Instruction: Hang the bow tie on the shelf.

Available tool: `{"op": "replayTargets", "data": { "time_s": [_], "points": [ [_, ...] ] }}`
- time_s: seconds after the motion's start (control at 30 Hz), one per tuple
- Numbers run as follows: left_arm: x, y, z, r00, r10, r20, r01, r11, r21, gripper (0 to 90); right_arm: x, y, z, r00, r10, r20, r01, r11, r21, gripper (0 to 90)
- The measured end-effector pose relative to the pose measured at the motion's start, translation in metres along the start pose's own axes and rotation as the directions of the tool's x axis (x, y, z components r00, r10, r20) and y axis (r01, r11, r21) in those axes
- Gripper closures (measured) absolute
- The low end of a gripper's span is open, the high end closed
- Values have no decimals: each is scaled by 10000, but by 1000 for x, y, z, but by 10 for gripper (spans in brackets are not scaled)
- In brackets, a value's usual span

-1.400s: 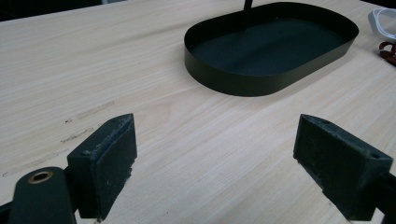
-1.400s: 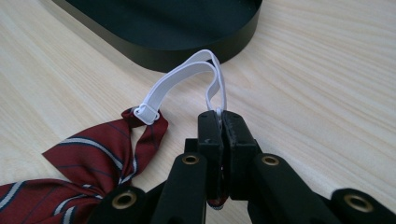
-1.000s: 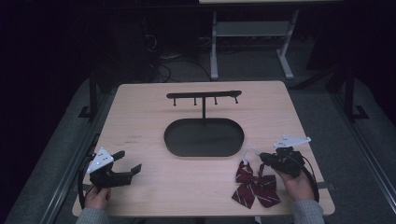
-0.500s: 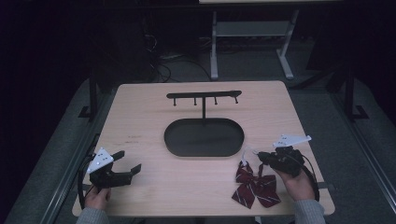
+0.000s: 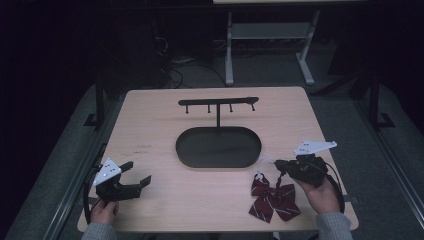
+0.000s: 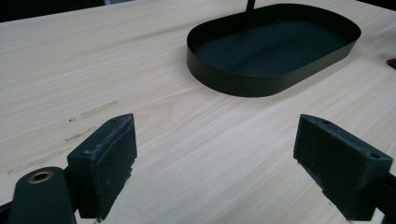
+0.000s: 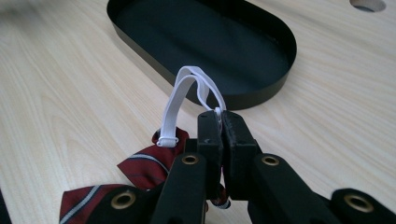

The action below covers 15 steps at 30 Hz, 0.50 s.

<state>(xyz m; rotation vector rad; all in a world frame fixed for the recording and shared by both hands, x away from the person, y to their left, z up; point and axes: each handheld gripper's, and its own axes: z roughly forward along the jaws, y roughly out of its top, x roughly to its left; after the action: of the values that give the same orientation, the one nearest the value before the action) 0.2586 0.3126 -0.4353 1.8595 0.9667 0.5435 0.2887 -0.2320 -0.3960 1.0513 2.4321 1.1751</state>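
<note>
- Bow tie (image 5: pixel 274 201), dark red with pale stripes, lies on the wooden table (image 5: pixel 150 130) near its front right edge, just in front of the black oval tray (image 5: pixel 218 147).
- Right gripper (image 5: pixel 278 165) has its jaws closed on the bow tie's white elastic strap (image 7: pixel 187 100).
- Left gripper (image 5: pixel 139 177), at the front left, has its jaws wide apart with nothing between them.

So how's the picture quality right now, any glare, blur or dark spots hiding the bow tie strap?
High view: dim, room around the table nearly black, bow tie small but legible. Right gripper view: evenly lit, white strap sharp, no glare; far table edge soft. Left gripper view: pads and black tray clear, no glare.
</note>
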Motion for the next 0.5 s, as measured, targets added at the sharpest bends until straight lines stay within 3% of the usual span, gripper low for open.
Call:
{"op": "replayTargets", "data": {
  "time_s": [0.5],
  "points": [
    [-1, 1, -1, 10000, -52, -28, 52, 10000, -51, 128, 7, 22, -10, 9979, -331, -548, 309, 9987, -417, 866]
  ]
}}
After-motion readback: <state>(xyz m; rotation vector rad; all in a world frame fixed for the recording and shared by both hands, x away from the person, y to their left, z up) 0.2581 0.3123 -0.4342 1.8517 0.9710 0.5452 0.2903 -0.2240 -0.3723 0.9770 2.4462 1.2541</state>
